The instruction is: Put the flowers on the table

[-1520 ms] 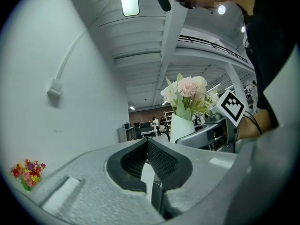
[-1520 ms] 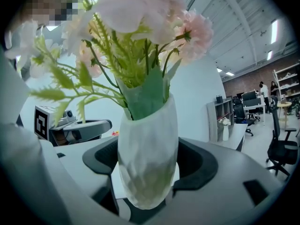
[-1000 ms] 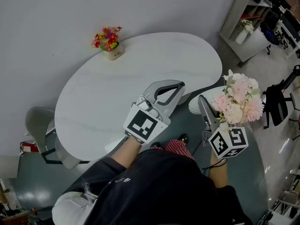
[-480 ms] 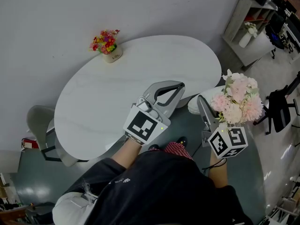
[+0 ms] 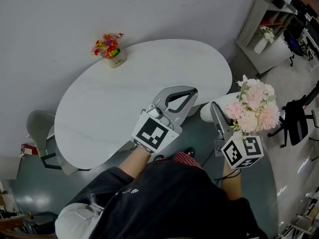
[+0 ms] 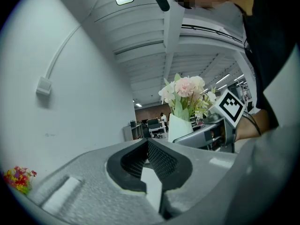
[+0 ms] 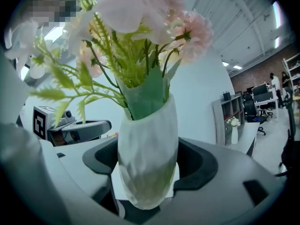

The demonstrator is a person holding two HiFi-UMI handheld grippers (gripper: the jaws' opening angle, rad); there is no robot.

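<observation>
The white oval table (image 5: 124, 103) spreads in front of me, its long side running from the near left to the far right. I stand at its near edge, both forearms reaching forward from my dark top.

My right gripper (image 5: 225, 117) is spread wide around a white faceted vase (image 7: 147, 158). The two dark pads press on the vase's sides and its base sits down between the jaws. I hold it upright, off the table, just past the near edge at the right end and over the floor. My right hand is tucked behind the marker cube, wrist roughly level. The pink and cream flowers (image 5: 254, 106) rise out of the vase on green stems and hide the far jaw in the head view.

My left gripper (image 5: 193, 90) has its jaws brought together, the ribbed tips meeting with nothing between them. It points forward and a little right, tips over the table's near edge toward the right end, well apart from the vase. My left wrist is bare and angled up toward the table.

A small pot of bright red and yellow flowers (image 5: 108, 48) stands at the table's far left edge.
</observation>
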